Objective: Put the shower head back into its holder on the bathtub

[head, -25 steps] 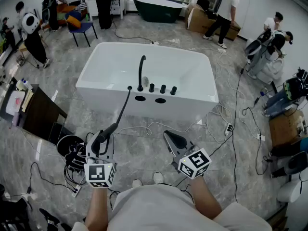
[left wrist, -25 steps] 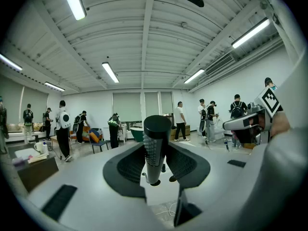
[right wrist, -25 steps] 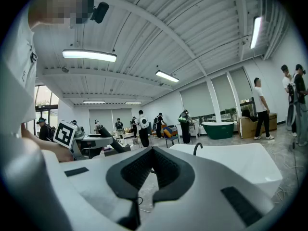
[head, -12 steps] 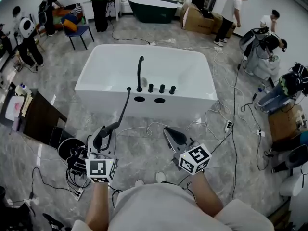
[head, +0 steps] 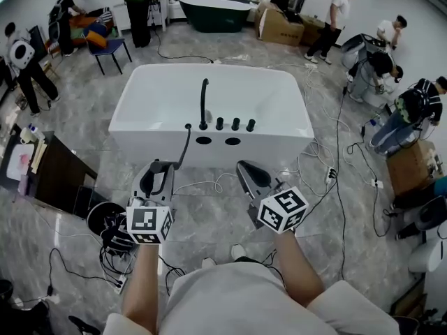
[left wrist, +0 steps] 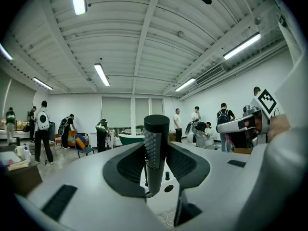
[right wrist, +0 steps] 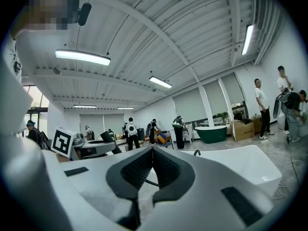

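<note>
While my left claw (head: 155, 181) is clamped on the upright shower head (left wrist: 155, 148), just short of the bathtub (head: 269, 155), and my right claw (head: 249, 177) sits closed and empty, I'd line the head's lower end over a rim hole (head: 203, 141) before lowering.

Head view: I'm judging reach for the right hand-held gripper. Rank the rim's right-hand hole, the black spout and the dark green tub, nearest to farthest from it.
From the right hand-held gripper:
1. The right-hand hole, on the near rim of the white bathtub, just ahead.
2. The black spout, behind that rim, slightly left.
3. The dark green tub, far across the room.
</note>
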Available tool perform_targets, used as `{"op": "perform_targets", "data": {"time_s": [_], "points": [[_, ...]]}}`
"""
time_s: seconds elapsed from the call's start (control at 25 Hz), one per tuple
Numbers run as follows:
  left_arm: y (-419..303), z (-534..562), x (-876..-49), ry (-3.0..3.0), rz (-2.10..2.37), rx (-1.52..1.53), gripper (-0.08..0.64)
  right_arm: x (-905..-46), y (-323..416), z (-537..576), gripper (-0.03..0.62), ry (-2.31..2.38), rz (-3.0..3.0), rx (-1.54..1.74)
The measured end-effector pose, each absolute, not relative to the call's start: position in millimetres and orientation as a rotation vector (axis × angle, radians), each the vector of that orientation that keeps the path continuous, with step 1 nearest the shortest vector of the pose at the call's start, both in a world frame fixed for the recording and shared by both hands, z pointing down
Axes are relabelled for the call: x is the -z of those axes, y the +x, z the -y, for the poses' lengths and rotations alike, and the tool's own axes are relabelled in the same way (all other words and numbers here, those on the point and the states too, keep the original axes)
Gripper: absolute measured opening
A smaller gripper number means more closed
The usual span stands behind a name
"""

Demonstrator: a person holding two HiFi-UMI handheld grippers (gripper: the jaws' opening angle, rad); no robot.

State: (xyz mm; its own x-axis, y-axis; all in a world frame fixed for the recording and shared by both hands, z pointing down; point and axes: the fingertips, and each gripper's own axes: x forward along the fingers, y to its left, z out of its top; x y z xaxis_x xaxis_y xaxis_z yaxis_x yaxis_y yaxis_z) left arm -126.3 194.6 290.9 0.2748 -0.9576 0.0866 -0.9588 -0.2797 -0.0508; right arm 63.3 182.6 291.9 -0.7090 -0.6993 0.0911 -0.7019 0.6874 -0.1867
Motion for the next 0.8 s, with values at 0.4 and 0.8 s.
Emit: {"op": "perform_targets", "data": {"time_s": [0.4,0.8], "points": [[-127,-187,-283,2.546,1.844,-0.126,0.14,-288,62,-184,0.017,1.24,2.856,-0.32],[-126,-160,-267,2.566,1.882,-0.114,0.14,-301,59,-150,0.015,1.173,2.882,-0.369]]}}
